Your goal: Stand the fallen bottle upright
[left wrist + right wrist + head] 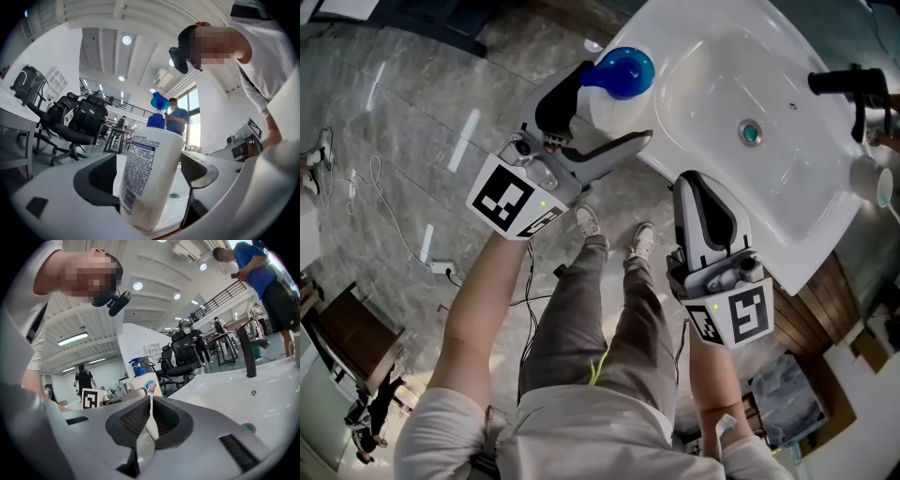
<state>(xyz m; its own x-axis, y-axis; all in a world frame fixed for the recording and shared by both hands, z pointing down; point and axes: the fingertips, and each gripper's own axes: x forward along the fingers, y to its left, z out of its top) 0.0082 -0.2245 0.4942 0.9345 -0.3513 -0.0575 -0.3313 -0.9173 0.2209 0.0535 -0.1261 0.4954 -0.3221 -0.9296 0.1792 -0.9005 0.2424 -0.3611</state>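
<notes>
The left gripper (617, 101) has its 2 jaws wide, one on each side of the bottle (151, 183). The bottle stands between them with its base on the rim of the sink (787, 178) and its blue pump head (159, 101) above the jaw tips. It looks upright or very nearly so. A strip of white sink shows between the bottle and the jaw on its left. The other jaw sits right against its shoulder, and I cannot tell whether they touch.

The body is smooth white plastic with a printed label. It is probably stiff enough to take a firm squeeze but slick, and it is opaque, so its fill and weight cannot be read. The tall pump would make it top-heavy on the glossy rim. The safest hold seems to be across the labelled mid-body, below the shoulder and never by the pump neck.

The right gripper (149, 401) has its 2 jaws closed to a thin slit with nothing in them. The bottle lies beyond their tips and to their left.
</notes>
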